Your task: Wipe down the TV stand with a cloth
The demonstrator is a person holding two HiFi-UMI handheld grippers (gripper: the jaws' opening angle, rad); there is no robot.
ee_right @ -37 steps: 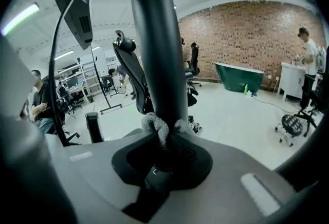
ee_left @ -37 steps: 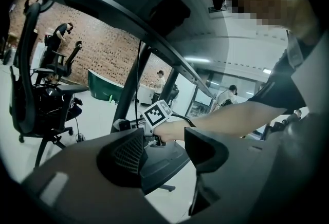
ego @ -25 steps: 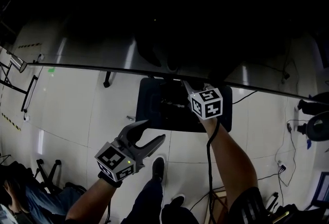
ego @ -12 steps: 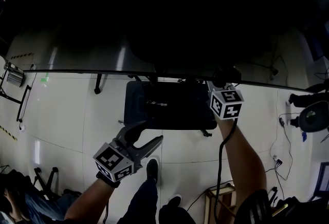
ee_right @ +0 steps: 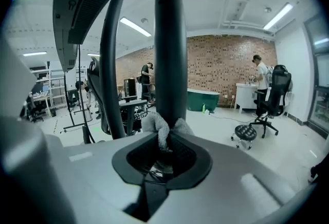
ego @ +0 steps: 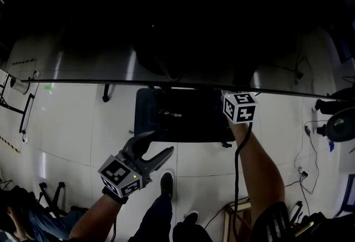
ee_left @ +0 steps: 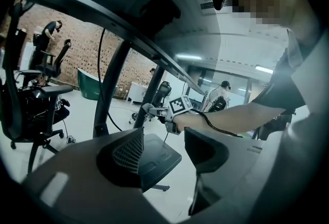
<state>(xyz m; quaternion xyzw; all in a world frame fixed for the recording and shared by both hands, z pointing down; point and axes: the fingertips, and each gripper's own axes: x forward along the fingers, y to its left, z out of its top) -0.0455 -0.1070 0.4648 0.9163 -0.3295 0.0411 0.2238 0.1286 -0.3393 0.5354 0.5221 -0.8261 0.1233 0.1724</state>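
The TV stand's black base plate (ego: pixel 183 119) lies on the white floor under the dark TV's lower edge (ego: pixel 166 82). My right gripper (ee_right: pixel 164 141) is shut on a grey cloth (ee_right: pixel 163 126), which is pressed against the stand's black upright pole (ee_right: pixel 169 38). In the head view only its marker cube (ego: pixel 239 106) shows, at the plate's right end; the jaws are hidden under the TV. My left gripper (ego: pixel 162 142) hangs open and empty in front of the plate. From the left gripper view (ee_left: pixel 165 148), the base plate (ee_left: pixel 157 159) and the right gripper (ee_left: pixel 154 112) show beyond.
Cables (ego: pixel 302 146) trail over the floor at the right. A wooden stool (ego: pixel 236 216) and the person's shoes (ego: pixel 166 182) are near the bottom. Office chairs (ee_left: pixel 36 110) stand to the left, a rolling stool (ee_right: pixel 247 133) and a green tub (ee_right: pixel 203 99) behind.
My right gripper has slid right along the stand, from over the base plate to its right end, with the cloth held. The left gripper has barely moved.
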